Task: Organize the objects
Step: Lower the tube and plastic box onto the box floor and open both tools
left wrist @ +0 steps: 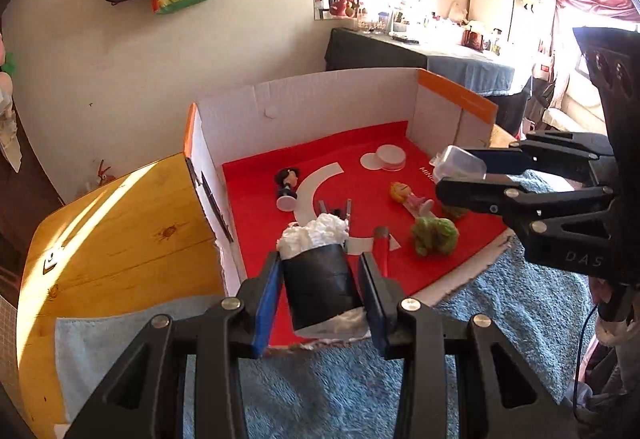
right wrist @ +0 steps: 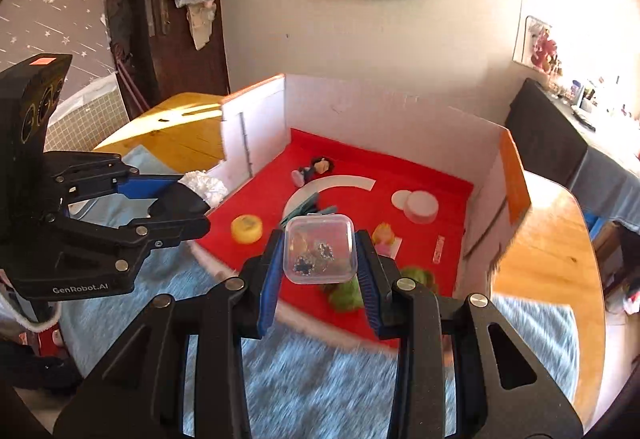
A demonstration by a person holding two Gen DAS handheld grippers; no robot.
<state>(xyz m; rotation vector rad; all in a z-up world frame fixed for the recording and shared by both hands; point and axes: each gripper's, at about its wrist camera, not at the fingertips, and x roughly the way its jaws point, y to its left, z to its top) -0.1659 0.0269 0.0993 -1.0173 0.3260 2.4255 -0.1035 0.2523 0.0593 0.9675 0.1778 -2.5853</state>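
Left fingers [left wrist: 320, 291] grasping black roll [left wrist: 318, 287], right fingers [right wrist: 318, 259] grasping clear case [right wrist: 319, 251] (over box's [left wrist: 332, 103] front edge)

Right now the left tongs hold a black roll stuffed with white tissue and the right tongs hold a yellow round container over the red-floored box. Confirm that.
Not quite. The left tongs do hold the black roll stuffed with white tissue, but the right tongs hold a clear plastic box of small trinkets, as the right wrist view shows. The yellow round container lies on the red floor of the box.
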